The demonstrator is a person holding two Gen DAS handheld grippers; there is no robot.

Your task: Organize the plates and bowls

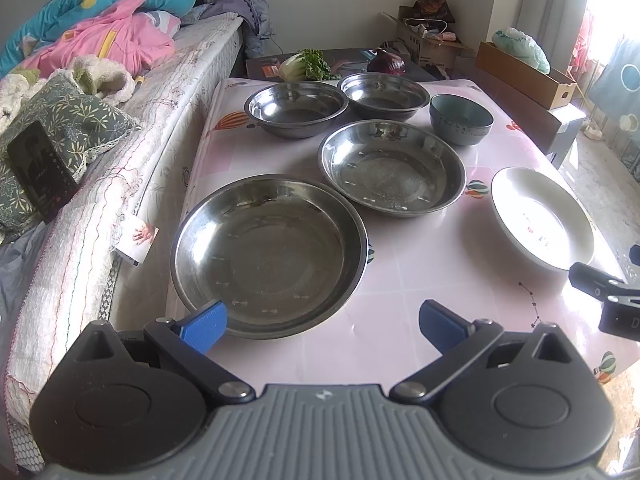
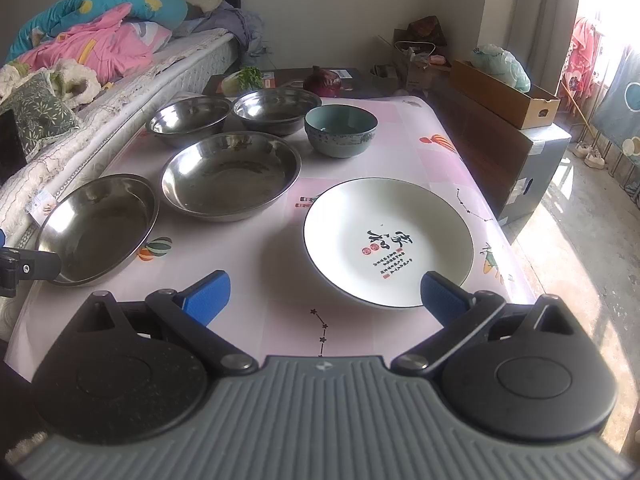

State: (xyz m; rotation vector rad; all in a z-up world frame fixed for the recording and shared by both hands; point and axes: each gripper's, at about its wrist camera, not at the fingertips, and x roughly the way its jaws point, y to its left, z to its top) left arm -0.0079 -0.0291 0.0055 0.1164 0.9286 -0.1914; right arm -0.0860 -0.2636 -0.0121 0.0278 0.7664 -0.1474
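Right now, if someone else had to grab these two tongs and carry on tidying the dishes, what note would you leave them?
Left tongs: open, empty, at the near edge of the nearest steel plate.
Right tongs: open, empty, at the near rim of the white plate.
On the table, all separate: a second steel plate behind the first, two steel bowls at the far end, a teal bowl beside them.
Done: nothing stacked yet.
Left: probably nest the steel plates, nest the bowls, and find a spot for the white plate.

On the table (image 2: pixel 248 320): 4 steel dishes (image 1: pixel 268 256), 1 teal bowl (image 2: pixel 341 131), 1 white plate (image 2: pixel 388 240).
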